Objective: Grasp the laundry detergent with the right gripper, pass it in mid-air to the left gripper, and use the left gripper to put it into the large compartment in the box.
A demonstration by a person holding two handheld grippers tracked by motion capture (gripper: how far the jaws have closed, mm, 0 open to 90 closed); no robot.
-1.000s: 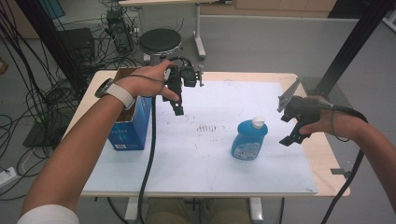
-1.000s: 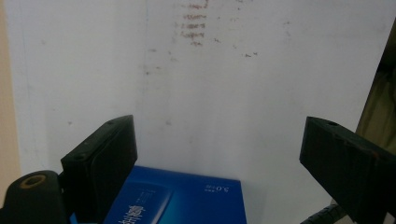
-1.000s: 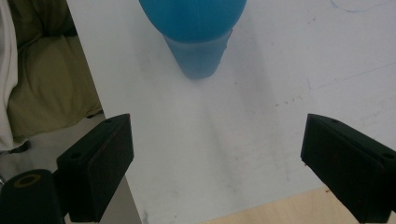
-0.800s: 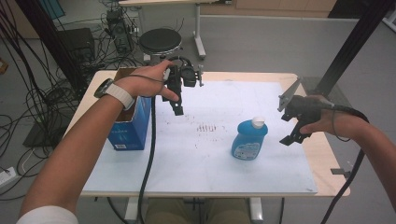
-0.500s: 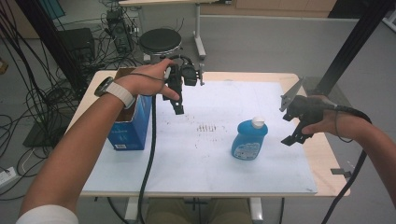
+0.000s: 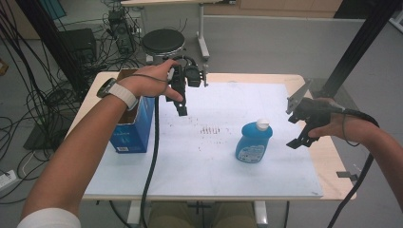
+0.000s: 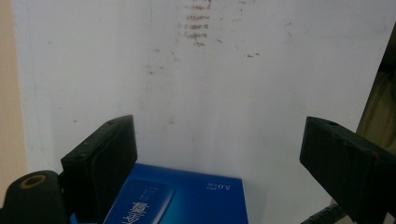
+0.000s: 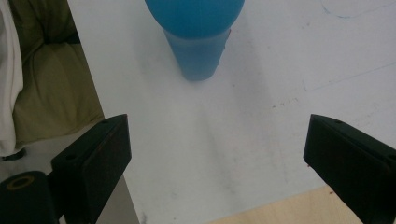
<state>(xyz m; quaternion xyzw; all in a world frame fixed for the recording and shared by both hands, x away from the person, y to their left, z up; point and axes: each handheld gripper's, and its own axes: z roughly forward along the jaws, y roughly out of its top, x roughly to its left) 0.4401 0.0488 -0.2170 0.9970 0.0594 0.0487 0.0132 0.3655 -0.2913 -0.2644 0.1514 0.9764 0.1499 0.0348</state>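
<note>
A blue bottle (image 6: 253, 143) with a white cap stands upright on the white sheet (image 6: 204, 161), right of the middle. An open-topped blue box (image 6: 133, 126) stands at the sheet's left edge. My left gripper (image 6: 182, 110) hangs above the sheet just right of the box, jaws pointing down. In the left gripper view the left gripper (image 7: 219, 144) is open and empty, with the box (image 7: 177, 196) low between its jaws. My right gripper (image 6: 298, 141) hovers right of the bottle, apart from it. In the right gripper view the right gripper (image 8: 215, 154) is open and empty, with the bottle (image 8: 196, 32) ahead of it.
The sheet covers most of a wooden table (image 6: 328, 156). Faint brown marks (image 6: 211, 129) dot the sheet's middle. A round black stool (image 6: 163, 42) stands behind the table. Cables (image 6: 43, 95) crowd the floor at the left.
</note>
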